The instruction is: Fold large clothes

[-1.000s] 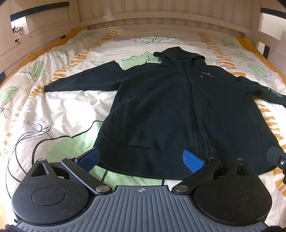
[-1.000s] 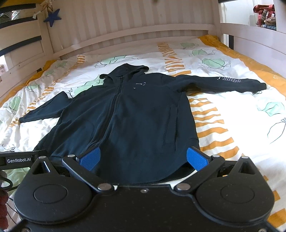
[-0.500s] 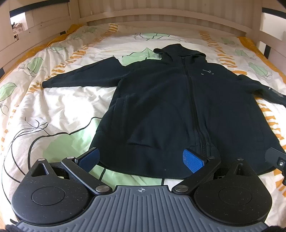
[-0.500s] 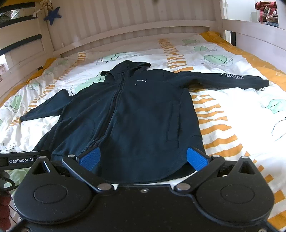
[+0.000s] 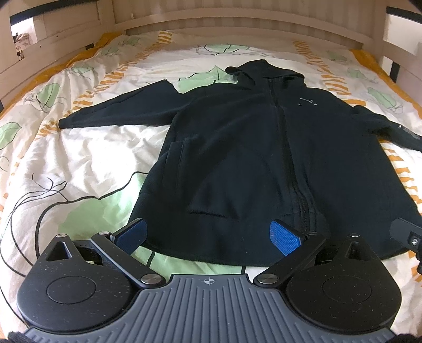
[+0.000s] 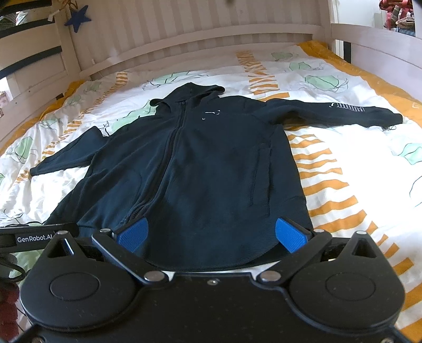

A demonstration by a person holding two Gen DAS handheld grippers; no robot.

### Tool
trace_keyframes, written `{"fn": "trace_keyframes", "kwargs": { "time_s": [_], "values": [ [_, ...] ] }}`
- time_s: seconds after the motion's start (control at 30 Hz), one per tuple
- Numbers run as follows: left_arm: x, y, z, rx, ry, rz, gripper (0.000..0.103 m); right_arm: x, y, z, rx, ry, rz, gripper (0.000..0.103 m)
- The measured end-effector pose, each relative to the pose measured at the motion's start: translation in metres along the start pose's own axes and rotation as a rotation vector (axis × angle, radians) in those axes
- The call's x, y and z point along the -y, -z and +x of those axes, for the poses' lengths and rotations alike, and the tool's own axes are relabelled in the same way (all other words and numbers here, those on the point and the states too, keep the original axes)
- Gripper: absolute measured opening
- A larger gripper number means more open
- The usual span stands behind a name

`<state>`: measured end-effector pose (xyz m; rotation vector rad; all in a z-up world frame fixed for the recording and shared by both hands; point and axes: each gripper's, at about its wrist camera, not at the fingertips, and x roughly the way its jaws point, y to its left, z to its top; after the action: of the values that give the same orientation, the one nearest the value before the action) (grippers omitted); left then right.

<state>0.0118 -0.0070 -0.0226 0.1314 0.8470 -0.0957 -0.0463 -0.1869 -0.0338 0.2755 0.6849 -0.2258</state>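
Note:
A black zip-up hooded jacket [image 5: 237, 147] [image 6: 200, 168] lies flat and face up on the bed, hood towards the headboard, both sleeves spread out sideways. My left gripper [image 5: 208, 233] hovers open over the hem's left half, blue pads wide apart with nothing between them. My right gripper [image 6: 211, 233] stands open over the hem's right half, also holding nothing. The left sleeve [image 5: 116, 112] reaches out to the left; the right sleeve [image 6: 343, 113] with white lettering reaches to the right.
The bedsheet [image 5: 66, 158] is white with green leaves and orange stripes. A slatted wooden headboard [image 6: 211, 34] and side rails [image 6: 382, 52] enclose the bed. A blue star [image 6: 77, 15] hangs on the left post. Part of the other gripper [image 5: 406, 233] shows at the right edge.
Both grippers have tilted or drawn back slightly, so the jacket sits a little lower in each view. The jacket itself has not moved and both grippers stay open.

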Motion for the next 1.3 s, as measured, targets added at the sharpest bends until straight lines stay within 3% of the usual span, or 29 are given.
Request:
{"fn": "trace_keyframes", "kwargs": {
  "time_s": [0.4, 0.57, 0.9, 1.3],
  "values": [
    [0.010, -0.009, 0.009, 0.022, 0.010, 0.056, 0.101, 0.005, -0.007, 0.016, -0.029, -0.016, 0.011, 0.102],
    [0.010, -0.017, 0.016, 0.020, 0.060, 0.061, 0.101, 0.006, -0.014, 0.026, -0.044, -0.014, 0.016, 0.102],
    [-0.010, -0.040, 0.042, -0.011, 0.277, -0.072, 0.101, 0.007, -0.034, 0.046, -0.062, -0.026, 0.031, 0.102],
    [-0.060, -0.095, 0.096, 0.004, 0.282, -0.154, 0.102, 0.005, -0.070, 0.094, -0.121, -0.034, 0.054, 0.102]
  ]
}}
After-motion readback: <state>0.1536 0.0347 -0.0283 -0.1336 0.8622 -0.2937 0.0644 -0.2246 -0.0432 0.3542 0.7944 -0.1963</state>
